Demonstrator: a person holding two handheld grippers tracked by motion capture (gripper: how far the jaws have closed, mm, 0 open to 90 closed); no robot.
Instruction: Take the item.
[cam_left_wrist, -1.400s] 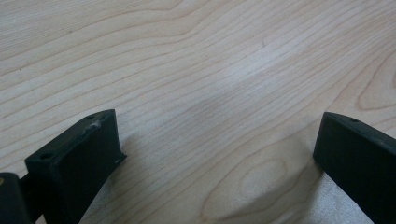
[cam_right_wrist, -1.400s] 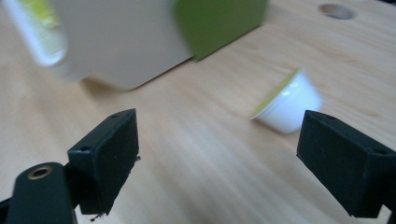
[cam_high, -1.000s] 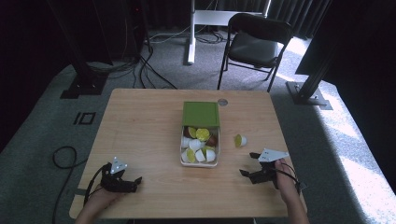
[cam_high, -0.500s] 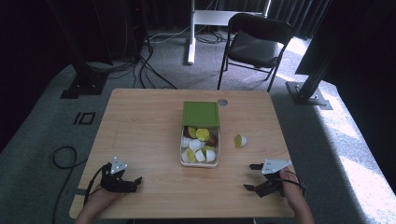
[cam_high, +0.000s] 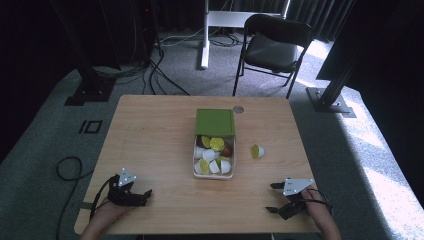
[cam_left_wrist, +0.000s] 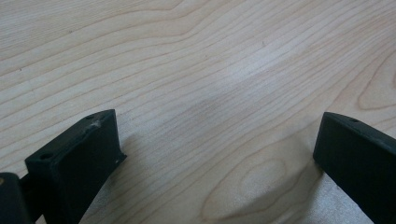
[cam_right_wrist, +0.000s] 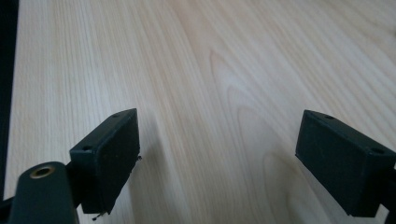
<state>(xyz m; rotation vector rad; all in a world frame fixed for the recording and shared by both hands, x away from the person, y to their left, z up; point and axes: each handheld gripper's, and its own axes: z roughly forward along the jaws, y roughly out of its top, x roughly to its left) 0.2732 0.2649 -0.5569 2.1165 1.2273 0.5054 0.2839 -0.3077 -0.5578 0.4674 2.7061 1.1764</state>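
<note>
High view, table: a light wooden table (cam_high: 150, 135) fills the middle of the frame, on a grey carpet.
High view, box: a white box (cam_high: 213, 159) stands near the centre, with its green lid (cam_high: 215, 122) lying open behind it, toward the top of the frame.
High view, contents: inside the box are white and yellow-green pieces and one dark one; they are too small to name, perhaps cups or capsules.
High view, loose piece: one yellow-green and white piece (cam_high: 257, 150) lies on the table just right of the box, apart from it.
High view, left gripper: the left gripper (cam_high: 142, 195) rests at the lower left, held by a hand (cam_high: 107, 216), well apart from the box.
High view, right gripper: the right gripper (cam_high: 273, 197) is at the lower right; its jaws are wide and point to the left of the frame.
High view, background: a black chair (cam_high: 272, 47) stands at the top, behind the table.
Left gripper view, jaws: wide apart, holding nothing, with bare wood between them.
Right gripper view, jaws: also wide apart and holding nothing, over bare wood; the table edge shows at the far left.
</note>
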